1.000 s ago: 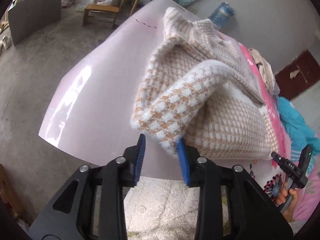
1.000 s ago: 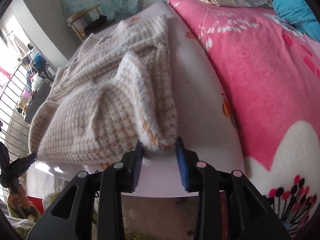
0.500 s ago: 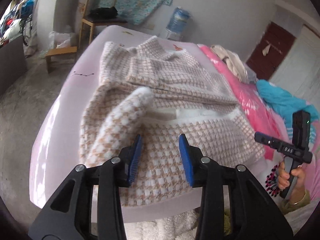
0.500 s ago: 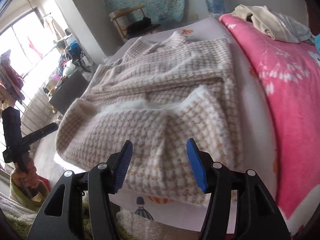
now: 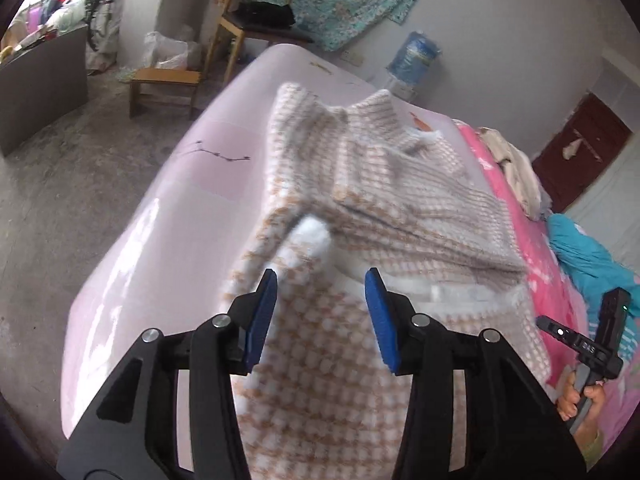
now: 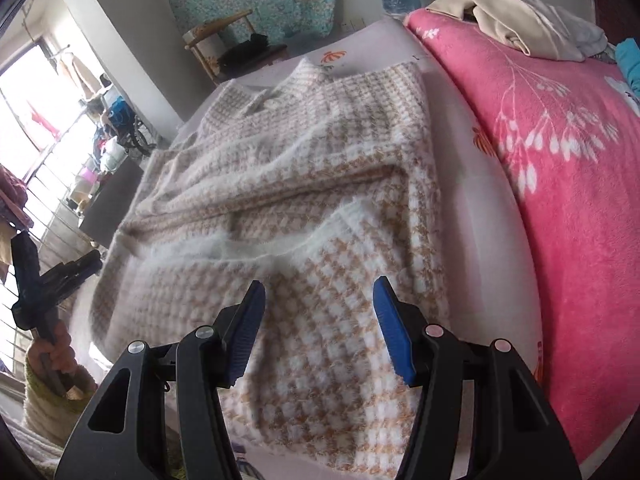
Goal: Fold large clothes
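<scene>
Left gripper (image 5: 321, 314) stands with its blue pads parted and nothing pinched between them; its jaws have just been opening, and the cloth seen through the gap lies below, apart from the pads. It hovers over the near left part of the sweater (image 5: 360, 248), just inside the left edge of the bed (image 5: 168, 216).

Sweater condition: a large houndstooth knit in tan and white, lying on the pale pink sheet, collar toward the far end of the bed. Both sleeves appear laid across the chest. The lower hem portion (image 6: 320, 280) is turned up over the body, its white fuzzy edge running crosswise about midway. At the left end of that edge a white corner (image 5: 314, 236) sticks up rather than lying flat; blur in the left wrist view prevents certainty as to whether it is a cuff or a hem corner.

Right gripper (image 6: 319, 332) is likewise parted and empty, its jaws also lately widened, positioned over the near right part of the folded hem, close to the sheet strip bordering the pink blanket (image 6: 560, 200).

Assessment: the bottom-up fold is placed and released. Judged outstanding: flattening the raised corner, squaring the edges, and probably one further fold to reach a compact bundle. Other garments (image 6: 516, 20) wait at the far right corner of the bed.
</scene>
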{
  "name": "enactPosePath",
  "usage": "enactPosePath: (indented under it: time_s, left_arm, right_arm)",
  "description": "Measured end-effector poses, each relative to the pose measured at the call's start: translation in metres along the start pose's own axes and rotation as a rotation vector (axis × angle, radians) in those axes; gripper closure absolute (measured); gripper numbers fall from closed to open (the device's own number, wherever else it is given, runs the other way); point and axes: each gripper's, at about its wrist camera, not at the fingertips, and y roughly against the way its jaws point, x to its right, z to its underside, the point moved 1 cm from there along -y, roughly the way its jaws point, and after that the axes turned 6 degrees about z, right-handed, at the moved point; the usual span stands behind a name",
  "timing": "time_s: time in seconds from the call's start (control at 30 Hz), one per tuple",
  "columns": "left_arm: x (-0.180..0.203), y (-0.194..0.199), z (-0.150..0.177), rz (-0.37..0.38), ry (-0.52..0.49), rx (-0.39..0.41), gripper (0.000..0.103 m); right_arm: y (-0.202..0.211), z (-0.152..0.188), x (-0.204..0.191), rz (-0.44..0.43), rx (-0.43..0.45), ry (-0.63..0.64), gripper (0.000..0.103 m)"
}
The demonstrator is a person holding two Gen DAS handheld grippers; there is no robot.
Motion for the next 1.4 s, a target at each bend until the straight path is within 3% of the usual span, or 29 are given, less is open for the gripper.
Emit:
enactPosePath:
  time_s: [0.07,0.13,0.23,0.3,0.33,0.4,0.43,0.47,0.57,0.67,0.93,1.03,1.13,1.2,1.27,1.33,1.4]
  left_arm:
    - [0.021,-0.005,0.008,0.087,-0.047,-0.068,0.052]
    - [0.044,-0.022,0.022,0.108,-0.105,-0.166,0.051]
    - [0.062,-0.051,0.043,-0.007,-0.186,-0.246,0.051]
    - [0.068,-0.057,0.049,-0.066,-0.217,-0.224,0.054]
    - [0.072,-0.057,0.051,-0.096,-0.241,-0.207,0.057]
    - [0.080,-0.060,0.056,-0.173,-0.308,-0.194,0.074]
    - [0.084,-0.062,0.060,-0.202,-0.355,-0.194,0.077]
    - [0.090,-0.062,0.063,-0.214,-0.403,-0.196,0.090]
    - [0.099,-0.059,0.068,-0.236,-0.480,-0.183,0.099]
    - [0.095,-0.052,0.063,-0.218,-0.450,-0.165,0.101]
    - [0.112,-0.020,0.026,-0.232,-0.507,0.009,0.102]
    - [0.102,-0.043,0.021,-0.243,-0.492,-0.028,0.101]
    - [0.083,-0.075,0.027,-0.255,-0.450,-0.126,0.103]
    - [0.079,-0.072,0.026,-0.220,-0.419,-0.113,0.103]
    - [0.078,-0.065,0.023,-0.196,-0.400,-0.111,0.102]
    - [0.075,-0.053,0.021,-0.156,-0.377,-0.092,0.098]
    - [0.076,-0.043,0.022,-0.137,-0.376,-0.066,0.089]
  right_arm:
    - [0.003,0.001,-0.013,-0.058,-0.013,0.037,0.041]
    - [-0.001,0.005,-0.028,-0.113,-0.056,0.081,0.041]
    - [-0.016,0.013,-0.040,-0.093,-0.104,0.123,0.041]
    - [-0.031,0.019,-0.042,-0.049,-0.144,0.121,0.041]
    - [-0.036,0.022,-0.042,-0.023,-0.153,0.125,0.048]
    - [-0.037,0.026,-0.047,0.031,-0.137,0.158,0.062]
    - [-0.037,0.027,-0.050,0.028,-0.135,0.171,0.080]
    - [-0.036,0.028,-0.052,0.020,-0.135,0.172,0.088]
    - [-0.034,0.030,-0.055,0.044,-0.117,0.197,0.096]
    - [-0.027,0.027,-0.059,0.061,-0.088,0.205,0.097]
    - [0.015,-0.002,-0.077,0.087,0.086,0.229,0.098]
    - [-0.002,-0.008,-0.077,0.108,0.089,0.229,0.098]
    - [-0.042,-0.006,-0.063,0.102,-0.003,0.192,0.098]
    - [-0.058,-0.001,-0.052,0.071,-0.065,0.142,0.094]
    - [-0.049,-0.001,-0.046,0.037,-0.062,0.104,0.083]
    - [-0.031,-0.003,-0.037,0.044,-0.018,0.083,0.068]
    - [-0.013,-0.005,-0.027,0.092,0.031,0.077,0.065]
